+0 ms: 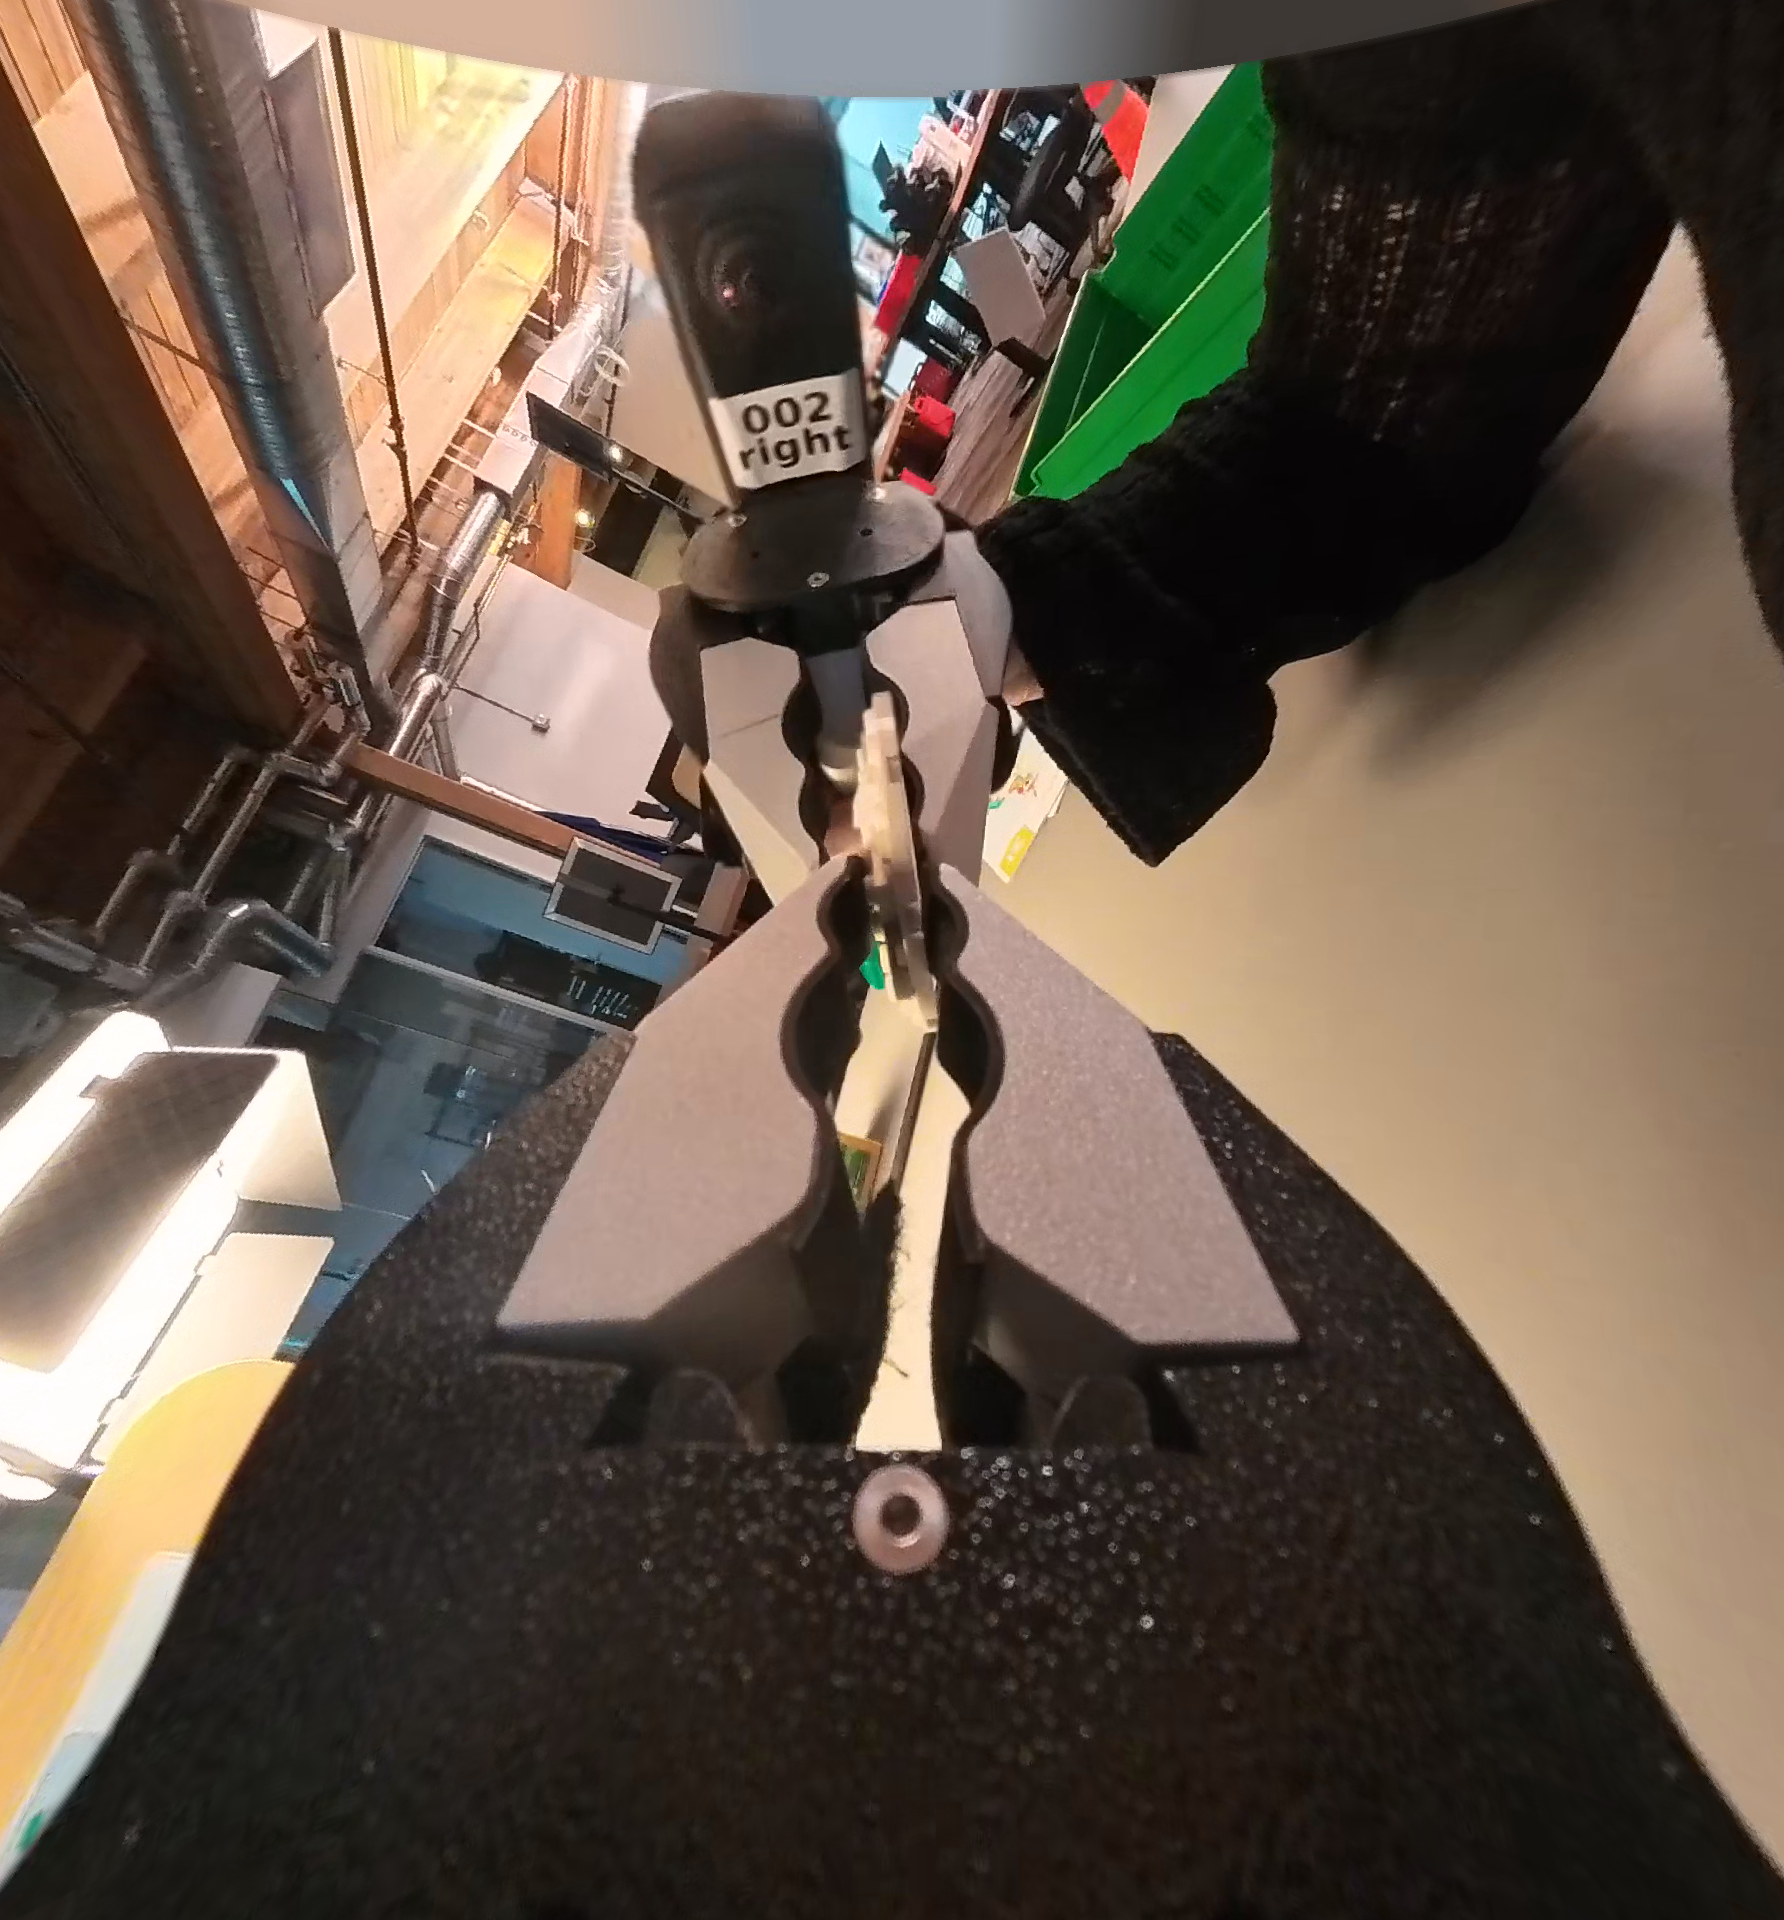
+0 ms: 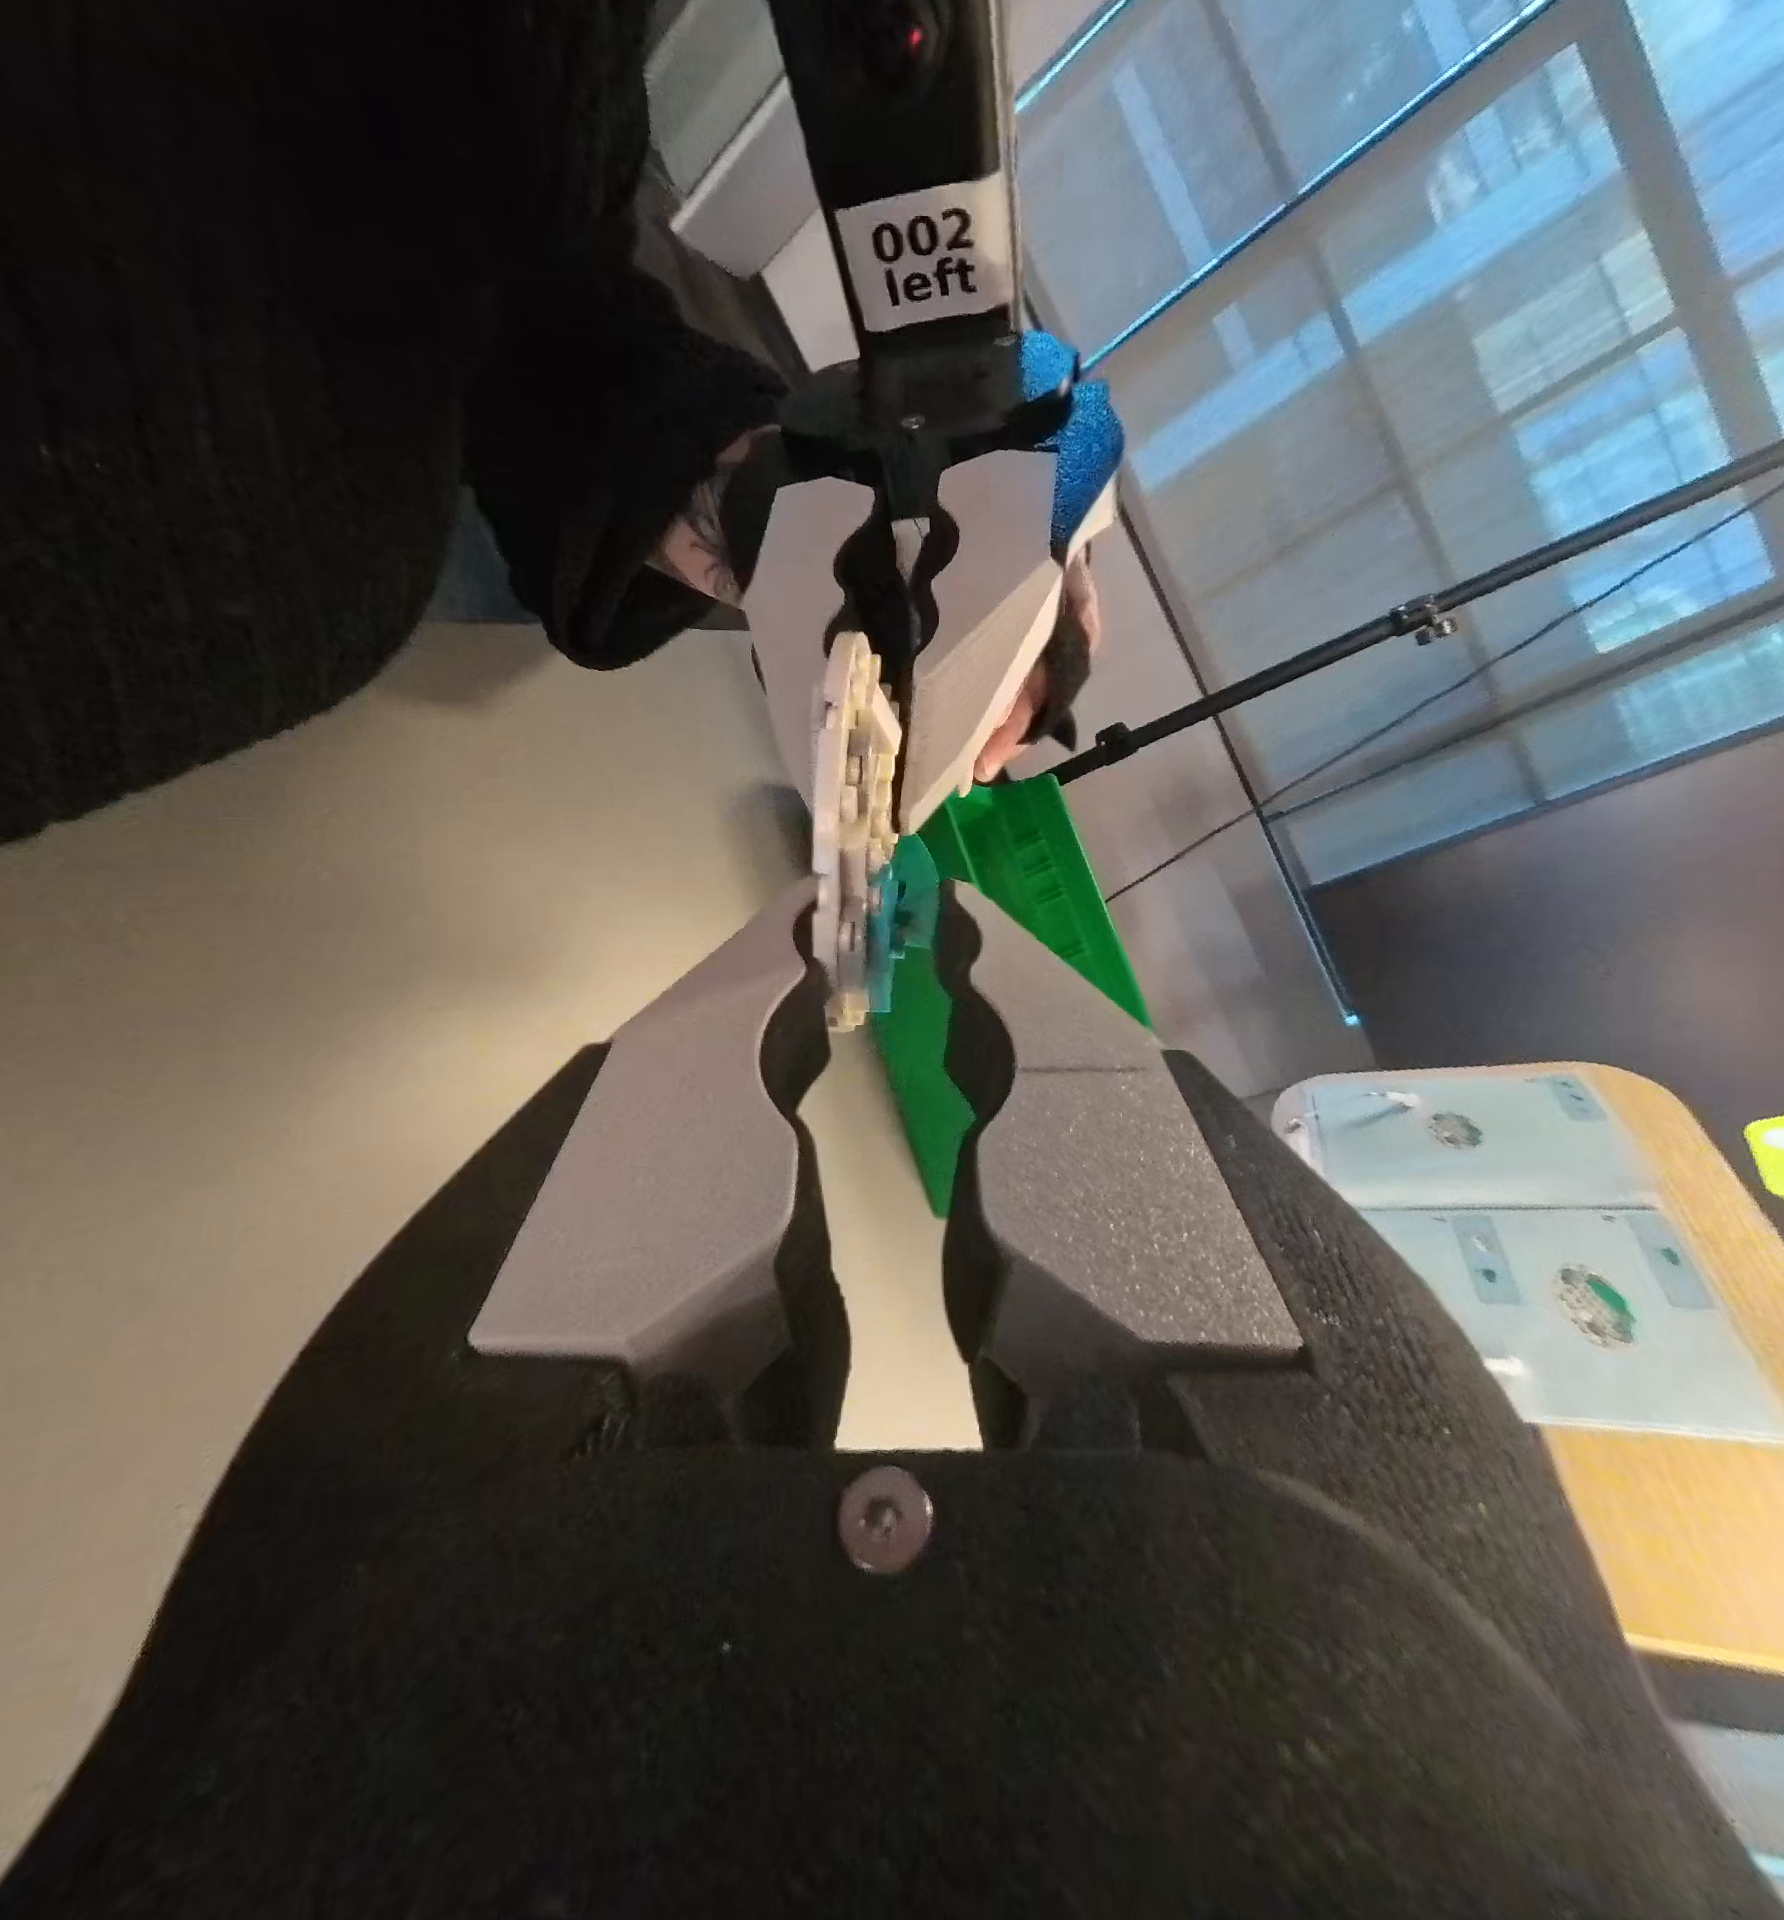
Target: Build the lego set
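Two tools meet tip to tip on one small lego build, held up off the table.

The left tool (image 1: pixel 883 883) pinches the near edge of the pale lego build (image 1: pixel 893 831), its grey fingers (image 1: pixel 753 1039) almost together around the thin plate. In the right wrist view the right tool (image 2: pixel 872 925) is closed on the same lego build (image 2: pixel 852 821), a round whitish plate seen edge-on with a small teal piece (image 2: pixel 893 914) at its lower side. Each tool faces the other, held by a hand in a black sleeve (image 1: pixel 1283 540). A green bin (image 2: pixel 1033 894) lies beyond on the beige table (image 2: pixel 296 987). At far right an instruction sheet (image 2: pixel 1532 1247) rests on a wooden surface.
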Tool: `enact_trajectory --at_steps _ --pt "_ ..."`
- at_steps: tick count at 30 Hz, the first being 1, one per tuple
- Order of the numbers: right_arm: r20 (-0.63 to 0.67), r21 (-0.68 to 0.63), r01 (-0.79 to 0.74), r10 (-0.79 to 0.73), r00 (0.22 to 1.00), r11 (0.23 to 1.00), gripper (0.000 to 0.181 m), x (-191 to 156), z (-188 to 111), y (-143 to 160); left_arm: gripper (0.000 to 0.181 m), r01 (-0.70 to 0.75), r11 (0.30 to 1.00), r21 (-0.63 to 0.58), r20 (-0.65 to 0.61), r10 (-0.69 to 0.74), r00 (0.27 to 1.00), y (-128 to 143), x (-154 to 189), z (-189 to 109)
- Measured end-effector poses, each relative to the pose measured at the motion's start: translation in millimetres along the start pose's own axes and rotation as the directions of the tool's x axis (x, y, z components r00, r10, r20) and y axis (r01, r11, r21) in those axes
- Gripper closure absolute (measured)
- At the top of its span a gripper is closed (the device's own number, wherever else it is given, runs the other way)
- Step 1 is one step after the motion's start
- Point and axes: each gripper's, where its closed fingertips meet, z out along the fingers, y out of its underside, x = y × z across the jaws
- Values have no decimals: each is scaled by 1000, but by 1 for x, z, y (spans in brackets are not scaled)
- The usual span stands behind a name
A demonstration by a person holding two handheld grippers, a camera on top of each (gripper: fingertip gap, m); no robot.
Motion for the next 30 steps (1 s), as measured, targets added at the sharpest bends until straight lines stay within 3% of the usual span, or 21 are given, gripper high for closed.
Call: enact_trajectory --at_steps 7,17,30 --pt "-45 -59 154 -157 987 986 165 0 -1 -2 175 43 999 31 -18 -42 999 -3 2 0" --pt "-63 9 111 -110 992 994 156 2 -1 -15 175 97 993 72 -48 -94 994 -10 0 0" --pt "-41 25 94 -93 995 995 161 -1 1 -14 175 58 997 52 -45 -55 997 -9 0 1"
